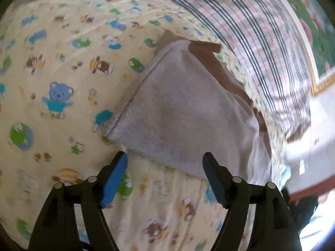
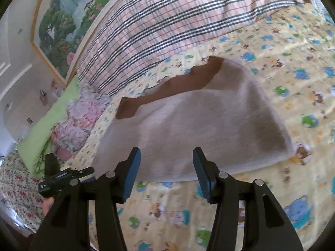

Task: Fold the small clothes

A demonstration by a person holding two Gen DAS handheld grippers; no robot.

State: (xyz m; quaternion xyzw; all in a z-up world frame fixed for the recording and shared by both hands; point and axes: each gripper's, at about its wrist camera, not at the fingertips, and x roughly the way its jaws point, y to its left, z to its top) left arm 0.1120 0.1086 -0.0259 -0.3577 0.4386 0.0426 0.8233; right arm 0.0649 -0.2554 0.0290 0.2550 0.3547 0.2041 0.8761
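A small beige garment (image 1: 184, 113) with a brown band (image 1: 211, 60) along its far edge lies folded flat on a yellow sheet with a bear print (image 1: 62, 73). It also shows in the right wrist view (image 2: 205, 125), with the brown band (image 2: 173, 85) at its far side. My left gripper (image 1: 165, 163) is open and empty, just short of the garment's near edge. My right gripper (image 2: 165, 159) is open and empty, with its fingertips over the garment's near edge. The left gripper's body (image 2: 60, 179) shows at the left of the right wrist view.
A plaid pink and grey blanket (image 2: 167, 21) lies beyond the garment. A fluffy pink cloth (image 2: 81, 117) and a green pillow (image 2: 48, 125) lie to the left. A framed landscape picture (image 2: 67, 16) hangs on the wall. A floral cover (image 2: 18, 184) lies at the bed's left edge.
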